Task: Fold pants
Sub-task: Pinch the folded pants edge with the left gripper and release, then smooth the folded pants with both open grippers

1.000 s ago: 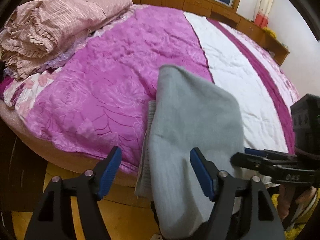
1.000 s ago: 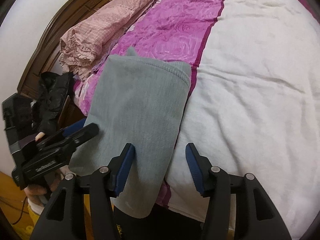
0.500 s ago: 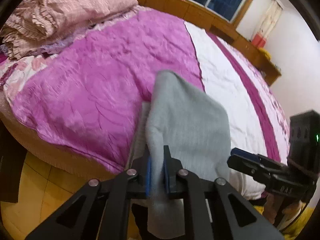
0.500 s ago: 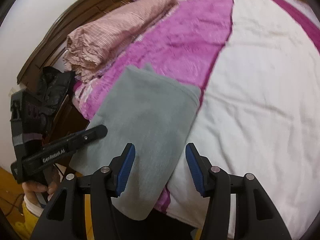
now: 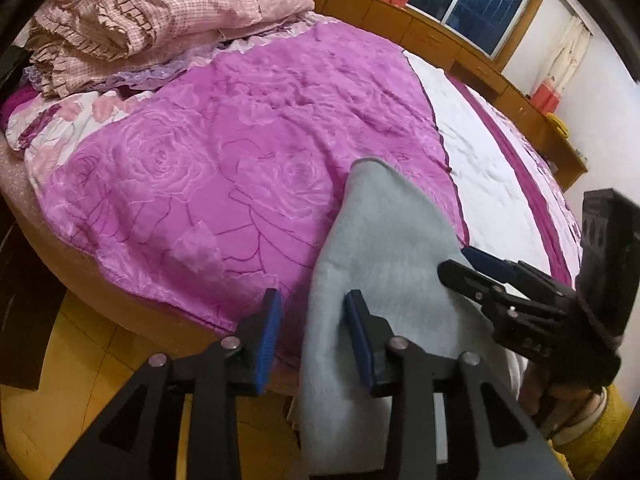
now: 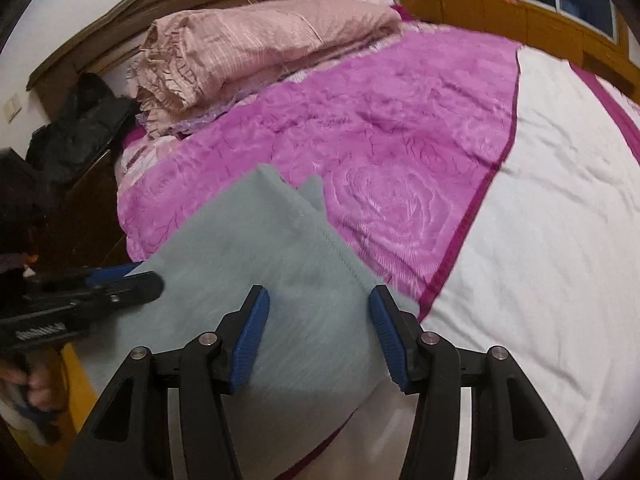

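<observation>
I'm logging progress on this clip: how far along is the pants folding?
Partly done, it seems: the grey pants lie doubled into a narrow panel at the corner of the bed, one end hanging over the edge. In hand: nothing; the left gripper and the right gripper both have open jaws at that near end. Probably left: grip the hanging end and fold it up onto the bed.

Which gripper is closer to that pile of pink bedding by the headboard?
Left. The left gripper is at the pants' edge on the side toward the pink bedding; the right gripper is over the pants' other side, toward the white quilt.
</observation>
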Available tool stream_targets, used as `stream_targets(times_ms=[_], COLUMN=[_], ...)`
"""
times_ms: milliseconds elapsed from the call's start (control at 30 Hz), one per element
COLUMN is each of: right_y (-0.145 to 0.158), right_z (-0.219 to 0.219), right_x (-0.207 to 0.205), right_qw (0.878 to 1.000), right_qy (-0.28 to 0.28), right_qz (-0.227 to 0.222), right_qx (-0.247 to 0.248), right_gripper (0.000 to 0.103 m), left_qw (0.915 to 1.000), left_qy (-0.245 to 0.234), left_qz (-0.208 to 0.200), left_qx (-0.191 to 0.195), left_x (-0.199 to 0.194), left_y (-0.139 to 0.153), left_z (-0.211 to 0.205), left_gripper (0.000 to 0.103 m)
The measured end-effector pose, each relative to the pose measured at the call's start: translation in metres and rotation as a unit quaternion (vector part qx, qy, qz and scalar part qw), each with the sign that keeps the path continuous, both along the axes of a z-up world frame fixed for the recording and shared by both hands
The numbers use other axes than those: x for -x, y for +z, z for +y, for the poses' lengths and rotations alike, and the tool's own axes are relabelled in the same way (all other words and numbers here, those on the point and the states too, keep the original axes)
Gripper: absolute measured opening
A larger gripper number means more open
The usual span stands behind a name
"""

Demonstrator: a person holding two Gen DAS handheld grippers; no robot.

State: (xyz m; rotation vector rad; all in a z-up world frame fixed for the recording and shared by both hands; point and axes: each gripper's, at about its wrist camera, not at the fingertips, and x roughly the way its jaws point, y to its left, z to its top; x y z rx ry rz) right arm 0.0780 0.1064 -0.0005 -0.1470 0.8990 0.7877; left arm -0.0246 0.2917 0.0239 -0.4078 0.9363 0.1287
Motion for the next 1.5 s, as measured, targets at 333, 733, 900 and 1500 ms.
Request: stream_targets(times_ms=[333,733,900,1500], right_y=[0.016,0.018,0.013,-0.042], right_z=[-0.020,-0.040,-0.066,-0.064], right_x=[0.003,0.006,0.015,0.014], right_qw=[0.997,0.992,0.977,0.950], right_qy=[-0.043,-0.056,-0.067,-0.060], right_qz=[0.044,0.088,0.163,0.254], right_qx=[-0.050,-0.070,-0.121,-0.173], right_gripper=[0.045,0.046,0.048,0.061], left_qw=[0.9981,0.9973,0.9993,0.9966], left_qy=[0.028,0.021,-0.023,-0.064], left_qz=[-0.005,0.018,0.007,0.052], left_qx=[-0.055,-0.068,-0.029,0.003], left_x=[0.040,0.035,0.022,-0.009], left_y=[0.027,0.029,0.038,-0.006], left_z=[-0.011,-0.015,-0.022,-0.017], left_gripper=[0.034,0.040,0.052,0.066])
